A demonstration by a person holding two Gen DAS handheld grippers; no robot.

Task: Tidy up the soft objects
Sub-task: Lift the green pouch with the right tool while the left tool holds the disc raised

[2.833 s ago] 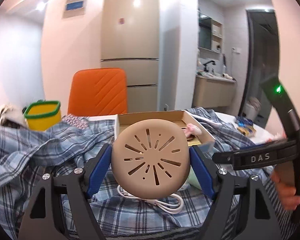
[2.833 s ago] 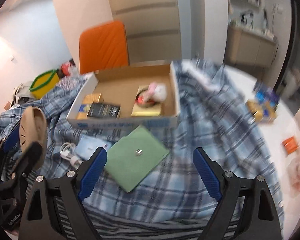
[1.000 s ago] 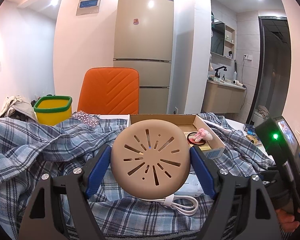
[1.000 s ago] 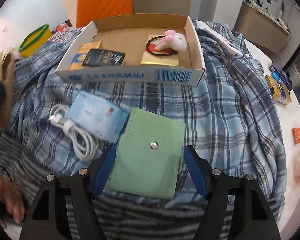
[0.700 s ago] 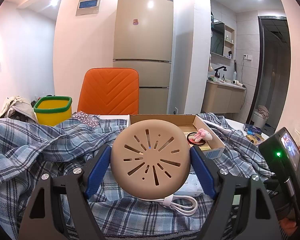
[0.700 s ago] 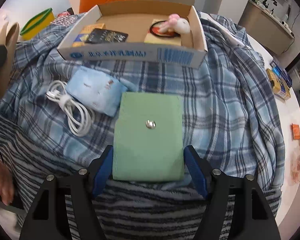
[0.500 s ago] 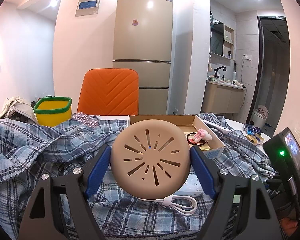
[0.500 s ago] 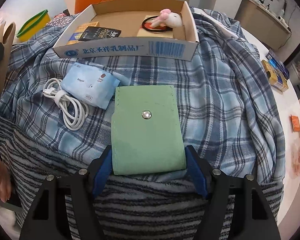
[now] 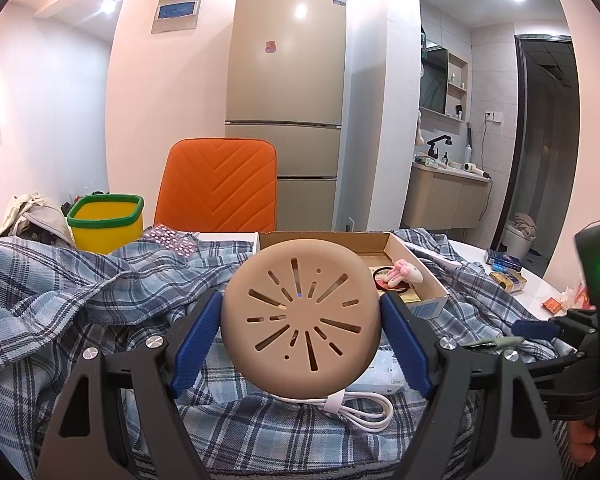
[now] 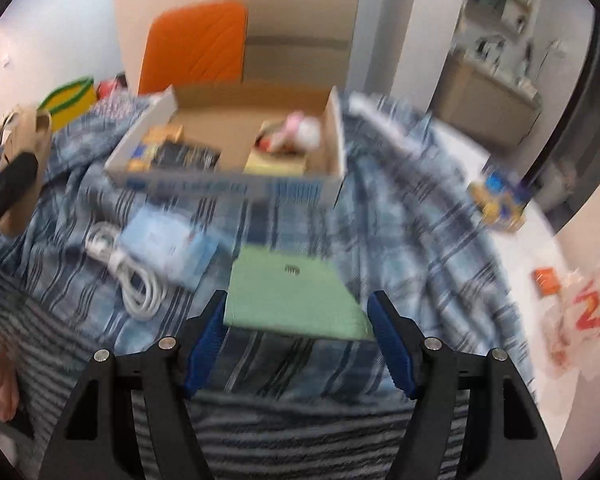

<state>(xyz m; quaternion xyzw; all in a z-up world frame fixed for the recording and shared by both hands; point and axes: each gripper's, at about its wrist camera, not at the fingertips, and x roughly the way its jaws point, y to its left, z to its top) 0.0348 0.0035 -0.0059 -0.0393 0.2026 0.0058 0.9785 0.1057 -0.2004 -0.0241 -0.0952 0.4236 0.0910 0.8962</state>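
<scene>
Fingers of the right gripper (image 10: 296, 336) clamp the near end of a green felt pouch (image 10: 290, 298), one blue pad on each side edge, and the pouch hangs lifted clear of the plaid cloth (image 10: 412, 216) below. From the fingers its long axis runs straight ahead, snap button up, toward the open cardboard box (image 10: 228, 188) that lies just beyond its far edge. Inside the box sit a pink plush toy (image 10: 300, 130) on the right and flat packets on the left, with bare cardboard between them. A blue tissue pack (image 10: 164, 240) and a coiled white cable (image 10: 128, 276) lie on the cloth to the left of the pouch, apart from it.

The left gripper (image 9: 300, 332) holds a round tan vented disc (image 9: 300, 322) squeezed between its own fingers, upright and face-on to its camera, with the same box (image 9: 432, 300) behind it and to the right. Seen from there, the right gripper (image 9: 532, 330) sits at the far right edge with the pouch (image 9: 492, 342) edge-on.

By this view the right hand is the nearer to the box's open middle, and the likely move is forward along the pouch's own length. The right view is blurred, so how far the pouch clears the box wall cannot be told.
</scene>
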